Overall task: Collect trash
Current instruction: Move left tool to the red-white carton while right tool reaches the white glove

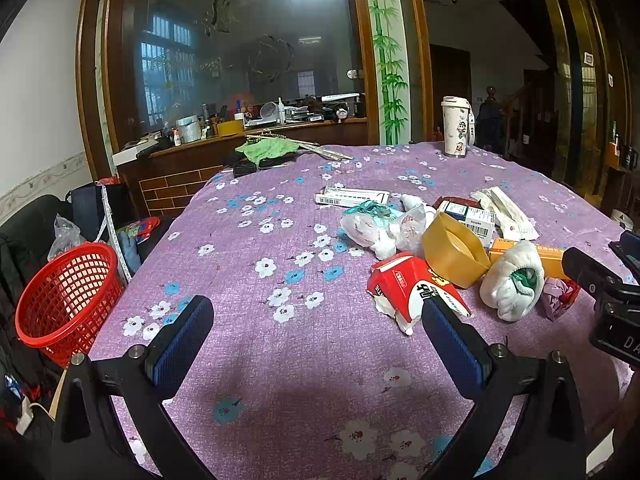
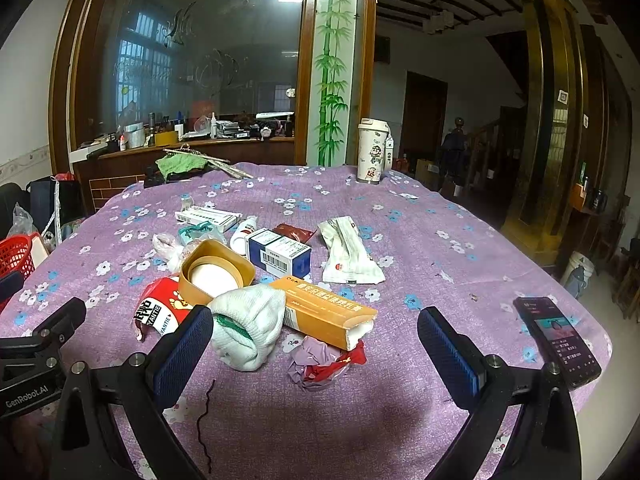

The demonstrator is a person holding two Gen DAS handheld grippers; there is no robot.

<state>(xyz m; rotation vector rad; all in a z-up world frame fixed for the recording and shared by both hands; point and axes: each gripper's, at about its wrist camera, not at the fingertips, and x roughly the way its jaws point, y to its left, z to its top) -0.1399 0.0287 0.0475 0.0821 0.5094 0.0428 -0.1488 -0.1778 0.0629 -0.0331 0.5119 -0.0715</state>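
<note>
Both tools spread wide and empty, left tool [image 1: 318, 334] and right tool [image 2: 316, 344] above the table [image 1: 256, 360], trash pile around the tan paper cup [image 2: 216, 272], red basket [image 1: 66, 296] off the table's left edge, well apart from the cup

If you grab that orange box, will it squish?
Probably a little. The orange box looks like thin cardboard with one end torn open, so it is likely light and crushable there. Its long flat sides should hold firmer, and it likely won't roll.
</note>
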